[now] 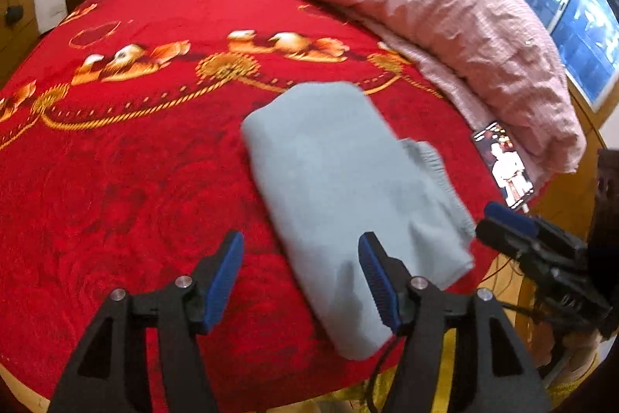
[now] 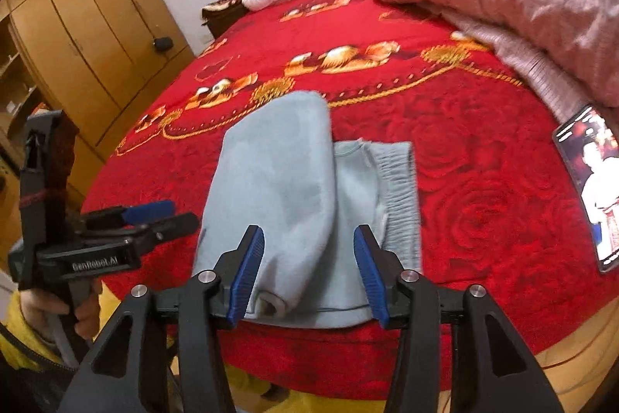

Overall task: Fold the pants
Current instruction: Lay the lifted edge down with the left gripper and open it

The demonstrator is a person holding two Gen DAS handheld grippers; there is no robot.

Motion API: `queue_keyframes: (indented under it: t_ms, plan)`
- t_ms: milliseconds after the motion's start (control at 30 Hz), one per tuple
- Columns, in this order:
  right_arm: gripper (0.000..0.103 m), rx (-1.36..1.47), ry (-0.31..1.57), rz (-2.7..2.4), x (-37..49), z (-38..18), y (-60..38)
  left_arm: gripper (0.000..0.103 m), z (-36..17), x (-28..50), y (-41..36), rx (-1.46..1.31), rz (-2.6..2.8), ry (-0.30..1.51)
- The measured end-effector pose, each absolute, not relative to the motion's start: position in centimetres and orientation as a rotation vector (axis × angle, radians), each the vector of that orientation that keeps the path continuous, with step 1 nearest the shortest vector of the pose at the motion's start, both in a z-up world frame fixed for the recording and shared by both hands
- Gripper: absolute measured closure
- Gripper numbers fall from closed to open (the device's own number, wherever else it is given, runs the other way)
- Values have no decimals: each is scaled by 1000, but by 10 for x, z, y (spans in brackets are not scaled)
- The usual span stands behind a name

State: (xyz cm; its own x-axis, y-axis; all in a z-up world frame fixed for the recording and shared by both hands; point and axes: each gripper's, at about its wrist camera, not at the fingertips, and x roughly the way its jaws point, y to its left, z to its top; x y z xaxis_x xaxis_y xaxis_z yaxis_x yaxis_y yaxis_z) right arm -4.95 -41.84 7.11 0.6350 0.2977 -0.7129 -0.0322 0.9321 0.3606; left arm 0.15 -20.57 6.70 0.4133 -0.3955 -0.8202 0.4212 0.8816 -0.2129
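Already folded, the grey pants [image 2: 294,204] lie in a bundle at the lower centre of the frame on the red bed [image 2: 483,204], waistband to the right. Both the left gripper [image 1: 301,277] and right gripper [image 2: 309,273] hover wide open, holding nothing. A phone [image 2: 592,180] lies at right.

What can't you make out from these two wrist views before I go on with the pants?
- Pants: layers under the top fold are covered by the fabric itself in both views; I cannot count folds.
- Waistband: partly tucked under the folded leg, right wrist view.
- Phone: cut off by the right wrist frame edge; screen too small to read.
- Right gripper: only its side shows in the left wrist view.
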Motion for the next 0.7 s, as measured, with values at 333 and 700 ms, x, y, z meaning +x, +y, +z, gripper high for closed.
queue_keyframes:
  t_ms: [333,700]
  plan:
    - [53,342,957,206,-16,49,-412,38,47,1,-207,35,-523,1059]
    - [74,354,938,207,-14,44,-399,36,46,3,-204,15,-526,1069]
